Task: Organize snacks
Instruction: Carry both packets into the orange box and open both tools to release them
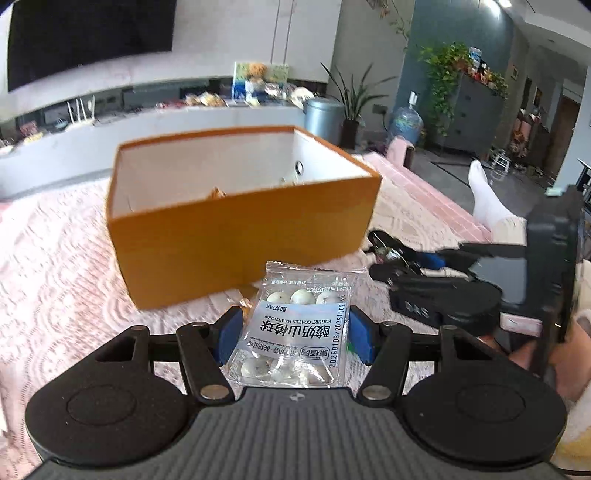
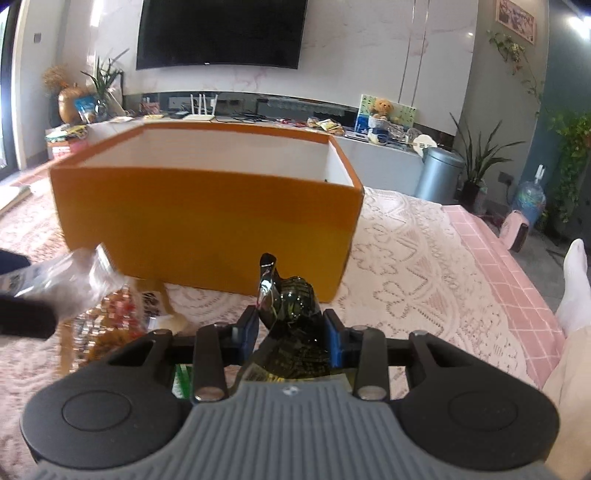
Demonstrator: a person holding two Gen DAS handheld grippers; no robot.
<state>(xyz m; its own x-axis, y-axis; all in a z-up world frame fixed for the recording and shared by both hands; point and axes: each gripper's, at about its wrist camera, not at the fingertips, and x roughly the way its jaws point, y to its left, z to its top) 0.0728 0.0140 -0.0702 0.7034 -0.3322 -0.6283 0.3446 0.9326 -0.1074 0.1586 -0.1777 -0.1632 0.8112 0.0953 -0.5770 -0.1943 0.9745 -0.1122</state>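
Just ahead of both grippers stands an open orange box [image 1: 236, 236] with white inner walls; from the left wrist view only a scrap of golden wrapping shows low inside it, and the rest of its contents cannot be made out. The left gripper [image 1: 295, 332] pinches a clear snack packet [image 1: 295, 328] between its blue pads, the packet lying flat between the fingers with white round sweets showing at both ends. Its label, seen upside down, reads "YOGURT COATED HAWTHORN" with Chinese characters and a date code printed along one edge. The right gripper [image 2: 291, 328] is pressed onto a dark, glossy green-black wrapper [image 2: 291, 306] whose twisted end sticks up between the fingers; no writing on it can be read. To the left of the right gripper, a few more snacks [image 2: 122, 317] lie in front of the box, blurred. Everything sits on a pink lace cloth [image 2: 424, 266]. Beyond the box are a long low cabinet with clutter, a wall-mounted television [image 2: 221, 33], potted plants and a grey bin [image 2: 437, 173].
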